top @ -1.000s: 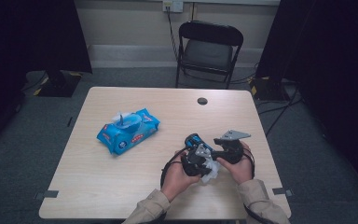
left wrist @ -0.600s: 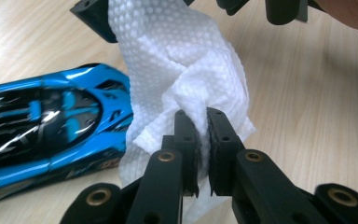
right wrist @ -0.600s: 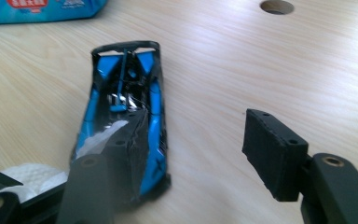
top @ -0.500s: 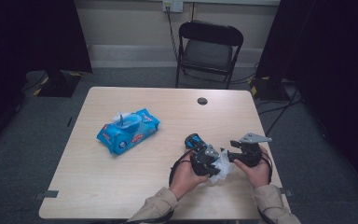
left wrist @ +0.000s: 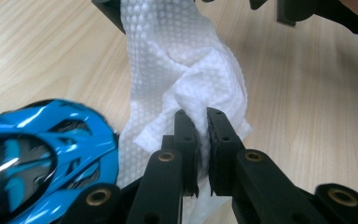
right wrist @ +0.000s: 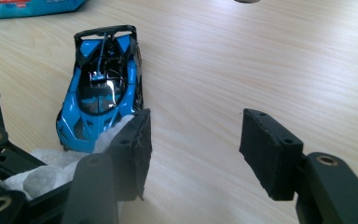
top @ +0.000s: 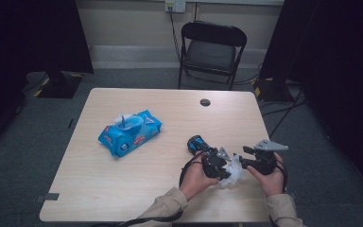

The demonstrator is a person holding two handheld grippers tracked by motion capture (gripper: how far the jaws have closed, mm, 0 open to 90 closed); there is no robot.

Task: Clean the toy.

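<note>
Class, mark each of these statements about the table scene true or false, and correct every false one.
1. The left gripper is clamped on a white wipe. True.
2. The right gripper is shut on the toy car. False: its jaws stand apart with nothing between them, having just been closing a little.
3. The blue toy car rests on the table beside the wipe. True.
4. The blue wipes packet lies on the chair. False: it lies on the table, left of the hands; the black chair stands beyond the far edge.
5. A wipe sticks up from the packet's top. True.
</note>
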